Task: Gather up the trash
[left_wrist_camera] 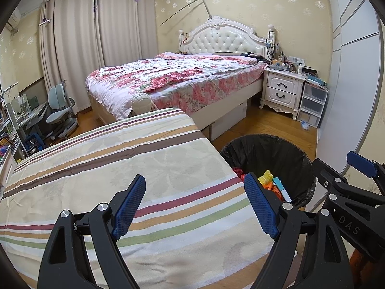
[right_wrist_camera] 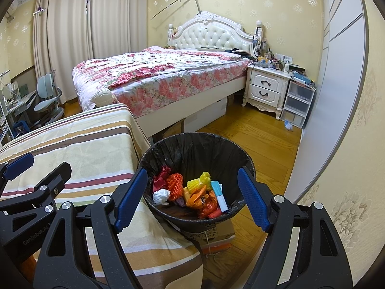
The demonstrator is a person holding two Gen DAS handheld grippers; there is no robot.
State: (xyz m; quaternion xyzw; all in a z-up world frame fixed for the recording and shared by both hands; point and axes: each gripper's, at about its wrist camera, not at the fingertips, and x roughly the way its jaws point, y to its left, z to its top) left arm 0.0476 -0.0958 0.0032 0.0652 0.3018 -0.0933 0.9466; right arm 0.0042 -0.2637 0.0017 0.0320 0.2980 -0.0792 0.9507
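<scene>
**A:** What step is in hand?

**B:** The collecting looks close to done, as far as I can judge. The left gripper (left_wrist_camera: 195,202) hangs over a striped cloth surface (left_wrist_camera: 120,168) with its jaws spread wide and nothing between them. The right gripper (right_wrist_camera: 192,197) is just as wide and also empty, poised above the bin (right_wrist_camera: 168,144).

**A:** Where is the trash?

**B:** Inside the black-lined bin, at the bottom: a red ribbon (right_wrist_camera: 162,177), orange mesh (right_wrist_camera: 174,185), a yellow mesh piece (right_wrist_camera: 201,181), a white wad (right_wrist_camera: 160,196) and a pale blue tube (right_wrist_camera: 220,193). The striped surface shows no litter. One small bluish scrap (right_wrist_camera: 288,125) lies on the wooden floor (right_wrist_camera: 252,139) by the clear drawer unit (right_wrist_camera: 297,101); too small to tell what it is.

**A:** What does the next move call for?

**B:** Probably a look around for leftovers; that scrap would need a walk across the room.

**A:** Edges and room?

**B:** The bin sits tight against the striped surface's right edge, atop a cardboard box (right_wrist_camera: 216,233). Open floor runs ahead and right, bounded by the floral bed (right_wrist_camera: 156,77) and a white wardrobe (right_wrist_camera: 336,60).
</scene>
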